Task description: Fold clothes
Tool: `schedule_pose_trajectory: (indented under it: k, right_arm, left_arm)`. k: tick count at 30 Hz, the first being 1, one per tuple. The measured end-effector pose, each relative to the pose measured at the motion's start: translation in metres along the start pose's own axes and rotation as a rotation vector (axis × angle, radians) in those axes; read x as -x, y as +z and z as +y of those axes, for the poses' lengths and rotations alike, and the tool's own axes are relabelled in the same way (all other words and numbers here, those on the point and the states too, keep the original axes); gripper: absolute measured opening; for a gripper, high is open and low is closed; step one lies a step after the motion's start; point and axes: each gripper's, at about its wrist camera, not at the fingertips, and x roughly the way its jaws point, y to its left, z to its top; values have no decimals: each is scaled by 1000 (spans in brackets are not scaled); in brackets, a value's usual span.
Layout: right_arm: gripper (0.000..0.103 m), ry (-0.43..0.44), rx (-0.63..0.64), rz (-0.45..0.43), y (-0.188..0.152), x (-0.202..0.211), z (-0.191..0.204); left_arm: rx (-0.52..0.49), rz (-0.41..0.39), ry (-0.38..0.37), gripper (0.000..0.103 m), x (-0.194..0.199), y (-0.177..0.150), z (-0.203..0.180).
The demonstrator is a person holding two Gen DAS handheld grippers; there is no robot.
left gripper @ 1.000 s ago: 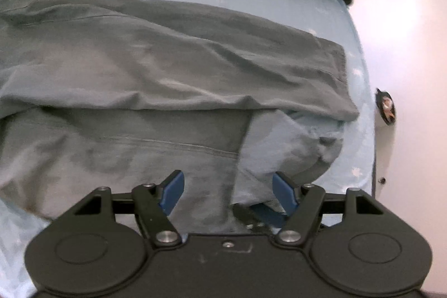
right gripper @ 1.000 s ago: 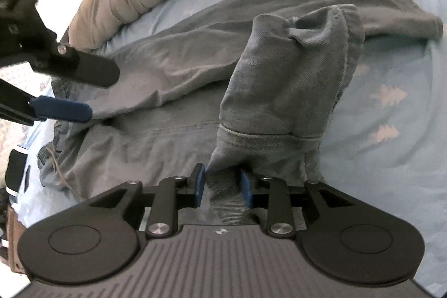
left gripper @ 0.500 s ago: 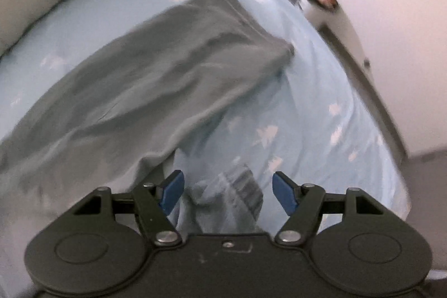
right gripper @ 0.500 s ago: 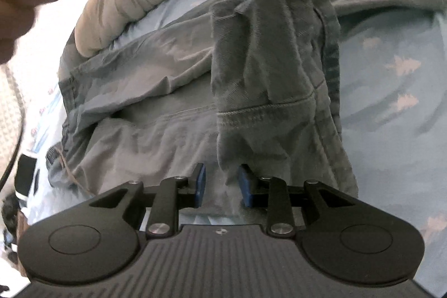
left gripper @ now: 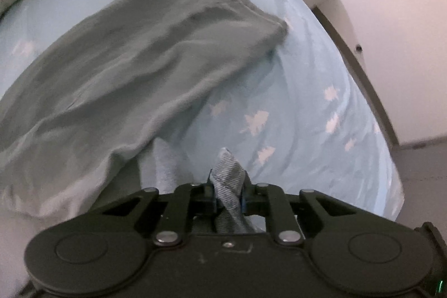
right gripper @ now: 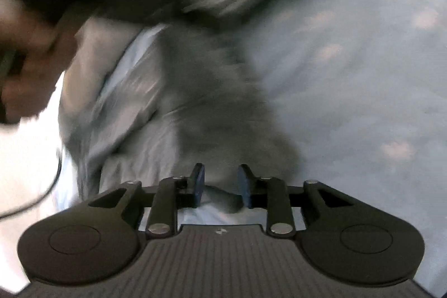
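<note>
Grey trousers (left gripper: 134, 69): left claw (left gripper: 227, 193), spread a second ago, is closing, pinching a hem between its pads. Right claw (right gripper: 220, 183) is opening, cloth loose between; grip handed over for the fold.

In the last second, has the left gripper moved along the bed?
Yes. The left gripper slid from over the grey trousers toward their hem end, nearer the white wall; its jaws are closing on a pinch of trouser fabric.
</note>
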Motion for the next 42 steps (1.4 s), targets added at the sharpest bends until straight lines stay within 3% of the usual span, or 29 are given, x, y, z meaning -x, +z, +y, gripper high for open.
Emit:
schedule_pose_trajectory:
  k: [3,5,9,13,16,17,18,23,26,30,35,38,41,42]
  right_arm:
    - [53,-7,-197,-60,-1,15,-34]
    - [57,28,-293,-60,-3,15,-51]
    - [61,111,-306,-33,0,2,-52]
    - [60,154,-404,-43,1,-16,-54]
    - [46,168,-434,-78,4,-20,-50]
    - [17,171,-434,-94,6,-18,-48]
    - [9,172,-428,-115,7,-13,-47]
    - [5,147,-456,-312,13,42,-54]
    - [3,112,-460,-425,19,81,-63]
    - [3,30,-416,-500,28,115,-78]
    - [3,-56,-392,-465,26,104,-105]
    - [3,-108,-378,-420,30,87,-118]
    - [4,-127,-378,-380,33,82,-126]
    - [4,-127,-379,-370,35,81,-127]
  left_arm:
    - [34,-9,1,13,6,-3,12]
    - [55,-16,2,13,10,-4,18]
    - [81,-31,7,13,14,-5,23]
    - [62,-33,28,13,17,-6,22]
    - [50,-42,36,13,21,-4,19]
    - [45,-48,40,13,22,-3,18]
    - [38,-62,42,12,24,-1,15]
    - [23,-177,-24,12,31,16,-10]
    - [-17,-192,-66,12,22,28,-39]
    - [-73,-186,-90,12,-1,47,-78]
    - [-117,-138,-55,13,-45,55,-100]
    - [-83,-123,-42,19,-61,47,-96]
    - [-38,-123,-18,33,-61,38,-88]
    - [-26,-126,-9,43,-57,34,-86]
